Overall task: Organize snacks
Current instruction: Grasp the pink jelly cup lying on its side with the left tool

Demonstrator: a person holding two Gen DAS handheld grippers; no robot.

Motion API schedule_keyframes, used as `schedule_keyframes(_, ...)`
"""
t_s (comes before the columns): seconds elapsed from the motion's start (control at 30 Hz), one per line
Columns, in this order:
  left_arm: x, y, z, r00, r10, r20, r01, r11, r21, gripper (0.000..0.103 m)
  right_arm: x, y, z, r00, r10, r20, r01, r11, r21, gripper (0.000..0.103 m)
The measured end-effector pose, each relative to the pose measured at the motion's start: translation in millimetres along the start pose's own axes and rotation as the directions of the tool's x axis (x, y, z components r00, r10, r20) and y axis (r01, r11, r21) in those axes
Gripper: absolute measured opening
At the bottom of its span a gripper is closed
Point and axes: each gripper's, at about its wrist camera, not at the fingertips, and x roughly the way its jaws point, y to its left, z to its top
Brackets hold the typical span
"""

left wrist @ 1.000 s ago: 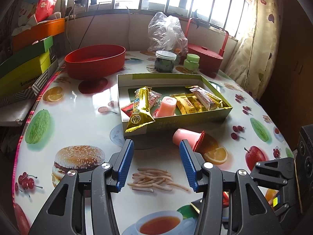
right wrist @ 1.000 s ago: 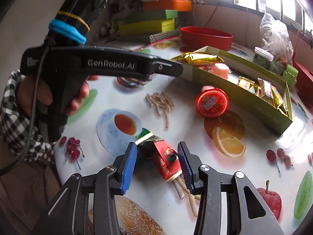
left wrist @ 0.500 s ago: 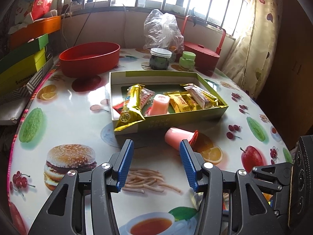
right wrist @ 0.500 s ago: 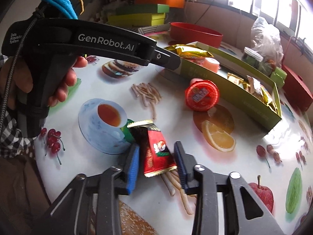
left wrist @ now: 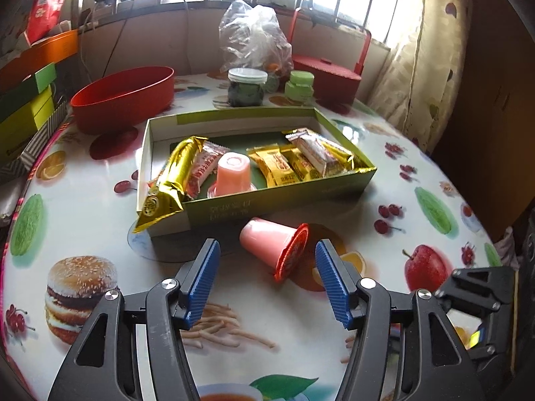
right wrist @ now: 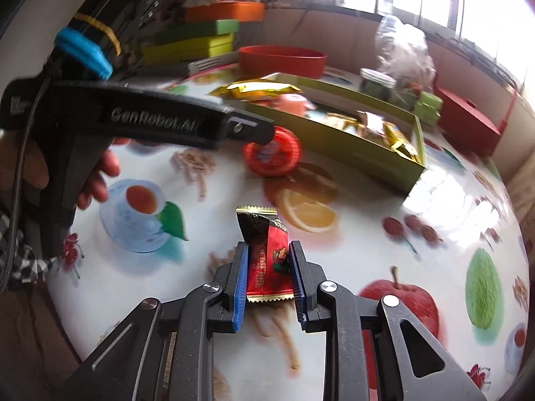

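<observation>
A pink jelly cup [left wrist: 262, 242] with a red lid lies on its side in front of the green snack box [left wrist: 277, 197]. My left gripper [left wrist: 266, 249] has its jaws opening. The cup lies between the blue fingertips, and the pads do not touch it. In the box are gold and red wrapped bars and a second pink jelly cup [left wrist: 233, 173]. My right gripper [right wrist: 268, 250] is closing, and its pads press on a red snack packet [right wrist: 264, 229]. The right wrist view shows a hand on the left gripper's black handle [right wrist: 150, 122] and the cup's lid [right wrist: 277, 157].
A red bowl [left wrist: 123, 97], a dark jar [left wrist: 245, 88], a small green jar [left wrist: 300, 83], a plastic bag [left wrist: 254, 40] and a red basket [left wrist: 331, 77] stand behind the box. Coloured boxes [left wrist: 23, 110] are stacked at the far left. The tablecloth is printed with food pictures.
The left gripper moved forward to the fallen jelly cup and its jaws widened around it. The right gripper's jaws closed onto the red packet, which now stands between the pads.
</observation>
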Motion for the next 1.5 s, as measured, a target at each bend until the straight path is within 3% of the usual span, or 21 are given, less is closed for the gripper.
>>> schedule_keyframes(0.5,-13.6,41.5,-12.6,0.99,0.142,-0.007,-0.142,0.988,-0.063,0.06,-3.3,-16.3,0.7,1.0,0.003,0.031,-0.005,0.998,0.068,0.023)
schedule_keyframes(0.63,-17.3,43.1,-14.9,0.997,0.081,0.012,-0.079,0.992,-0.096,0.06,-5.4,-19.7,0.4,0.999,-0.002,0.046,-0.003,0.996,0.092,0.023)
schedule_keyframes(0.83,-16.9,18.9,-7.2,0.999,-0.022,0.044,0.025,0.998,-0.057,0.06,-5.1,-26.1,0.4,0.999,-0.026,0.041,0.02,0.991,0.132,0.023)
schedule_keyframes(1.5,23.6,7.3,-5.5,0.995,0.079,-0.053,-0.082,0.995,-0.058,0.061,-4.2,-34.4,1.1,0.998,-0.037,0.046,0.027,0.981,0.191,0.023)
